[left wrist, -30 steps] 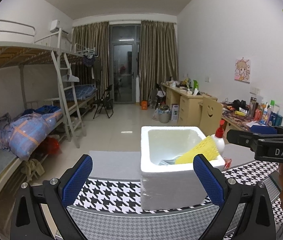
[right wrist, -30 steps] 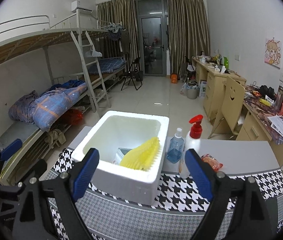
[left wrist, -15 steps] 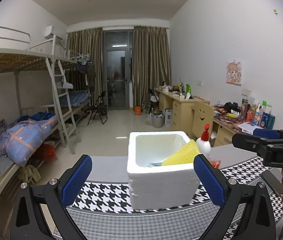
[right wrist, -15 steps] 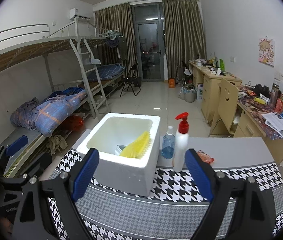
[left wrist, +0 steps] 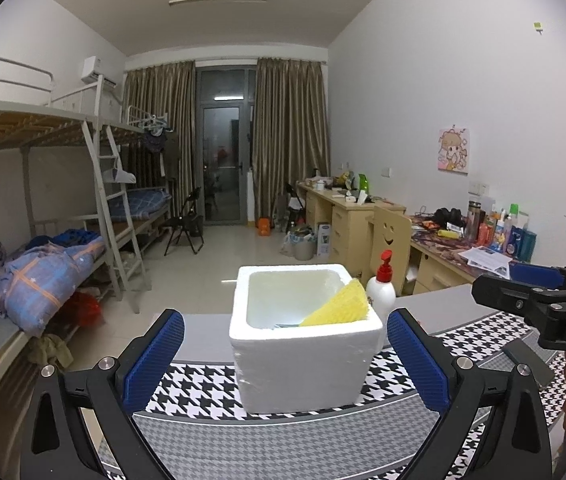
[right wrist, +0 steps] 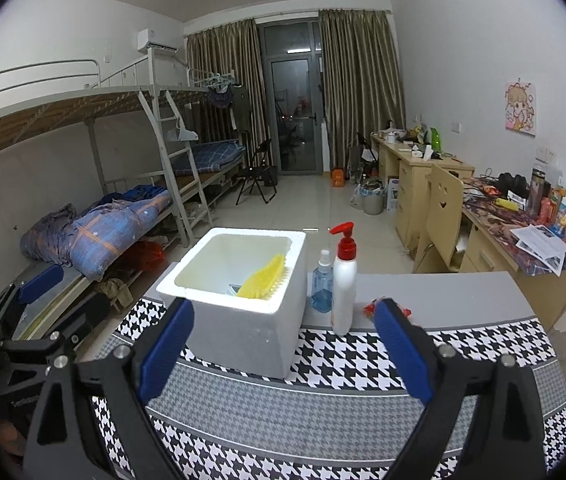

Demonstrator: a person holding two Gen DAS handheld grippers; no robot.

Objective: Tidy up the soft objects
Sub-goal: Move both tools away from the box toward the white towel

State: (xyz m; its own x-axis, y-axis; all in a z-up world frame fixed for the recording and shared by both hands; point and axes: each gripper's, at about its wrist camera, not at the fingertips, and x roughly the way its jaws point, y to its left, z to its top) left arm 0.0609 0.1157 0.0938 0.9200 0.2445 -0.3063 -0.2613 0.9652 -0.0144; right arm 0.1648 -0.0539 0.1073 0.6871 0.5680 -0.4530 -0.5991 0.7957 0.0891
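Sponge (left wrist: 341,303), yellow and nubbly, leans inside my white foam box (left wrist: 303,364) against its right wall, one rounded edge rising just past the rim. From the right wrist view the sponge (right wrist: 263,283) shows a row of short bristly ridges along its edge, and something flat and grey lies under it, though I cannot tell what. The box (right wrist: 239,332) is a thick-walled, square block with a grainy, pitted skin and a smooth hollow. It stands on a houndstooth cloth (right wrist: 343,412), black and white with a finer grey band across it, which covers a grey table (right wrist: 455,300).

Just right of the box stand a white pump bottle (right wrist: 343,292) with a red head and, behind it, a small clear blue spray bottle (right wrist: 322,284). A crinkly red packet (right wrist: 371,309) lies near them, partly hidden by my finger.

My left gripper (left wrist: 285,360) is spread wide and holds nothing, its ribbed blue pads (left wrist: 155,360) framing the box from near the table edge. My right gripper (right wrist: 283,354) is likewise spread and empty, hovering over the cloth in front of the box.
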